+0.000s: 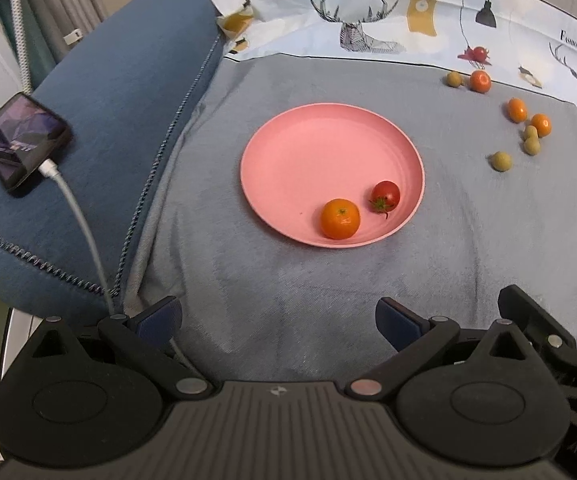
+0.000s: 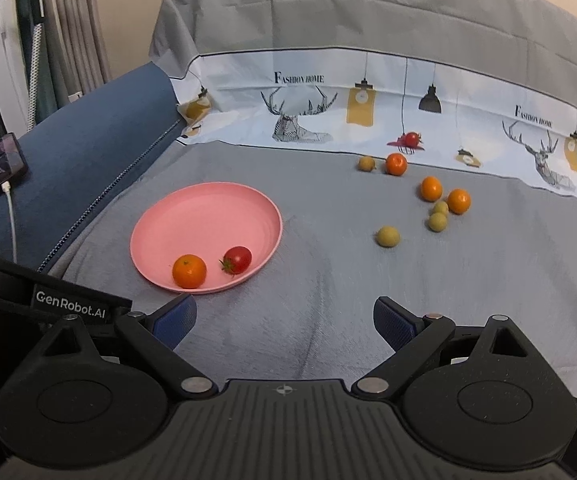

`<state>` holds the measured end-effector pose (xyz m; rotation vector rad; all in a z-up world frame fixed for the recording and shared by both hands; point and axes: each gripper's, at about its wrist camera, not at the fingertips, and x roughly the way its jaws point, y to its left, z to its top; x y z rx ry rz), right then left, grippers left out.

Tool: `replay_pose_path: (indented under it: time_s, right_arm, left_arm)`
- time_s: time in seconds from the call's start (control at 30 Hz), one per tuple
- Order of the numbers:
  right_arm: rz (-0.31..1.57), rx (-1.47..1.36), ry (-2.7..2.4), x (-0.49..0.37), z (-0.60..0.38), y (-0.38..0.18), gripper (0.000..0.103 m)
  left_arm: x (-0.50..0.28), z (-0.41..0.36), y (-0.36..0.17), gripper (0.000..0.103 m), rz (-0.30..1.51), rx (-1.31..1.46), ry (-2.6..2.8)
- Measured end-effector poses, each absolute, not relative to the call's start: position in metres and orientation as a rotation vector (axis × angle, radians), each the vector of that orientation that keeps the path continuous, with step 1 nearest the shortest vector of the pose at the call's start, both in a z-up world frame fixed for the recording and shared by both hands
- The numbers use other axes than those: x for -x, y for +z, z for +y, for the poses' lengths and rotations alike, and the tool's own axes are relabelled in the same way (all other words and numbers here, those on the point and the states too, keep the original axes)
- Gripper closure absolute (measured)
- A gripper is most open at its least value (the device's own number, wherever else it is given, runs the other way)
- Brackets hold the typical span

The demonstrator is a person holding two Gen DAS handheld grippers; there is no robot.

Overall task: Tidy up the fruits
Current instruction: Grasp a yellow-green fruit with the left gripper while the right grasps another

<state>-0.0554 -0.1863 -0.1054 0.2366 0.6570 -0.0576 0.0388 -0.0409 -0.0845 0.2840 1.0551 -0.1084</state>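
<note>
Left gripper [image 1: 278, 326]: its two blue-padded fingers are standing wide apart at the bottom of the left wrist view, gripping nothing and hovering over the grey cloth.
Right gripper [image 2: 284, 322]: its blue-padded fingers are likewise spreading well apart at the bottom of the right wrist view, with only cloth showing between them.
Grey fabric cover [image 2: 320, 320]: it is filling the middle of both views and bearing the plate and the fruit.
Round pink plastic plate [image 1: 308, 152]: it is sitting at the centre of the left wrist view and left of centre in the right wrist view.
Small orange mandarin [image 1: 339, 219]: it is resting in the plate's near part, by the rim.
Red cherry tomato with a green stem [image 1: 385, 196]: it is lying in the plate just beside the mandarin, to its right.
Loose fruits on the cloth [image 2: 432, 196]: three orange ones and four yellowish-green ones are lying scattered at the right of the frame, well apart from the plate.
Second red tomato [image 2: 411, 139]: it is sitting on the white printed sheet [image 2: 328, 100] at upper right.
Black phone with a white cable [image 1: 22, 142]: it is lying on the blue padded armrest [image 1: 128, 100] at the left.
</note>
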Motion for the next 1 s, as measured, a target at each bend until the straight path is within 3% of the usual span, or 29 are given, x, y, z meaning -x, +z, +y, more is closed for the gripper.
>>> replay_pose_path:
  time_s: [0.57,1.0]
  right_arm:
    - [0.662,-0.337,-0.354,0.011,-0.316,-0.155,0.007]
    - [0.709,-0.356,-0.328,-0.087,-0.399,-0.212,0.007]
  left_arm:
    - [-0.102,-0.161,-0.12,0.0,1.114,-0.364,-0.284]
    - [-0.182,-0.286,-0.197,0.0,1.131,-0.558,-0.423]
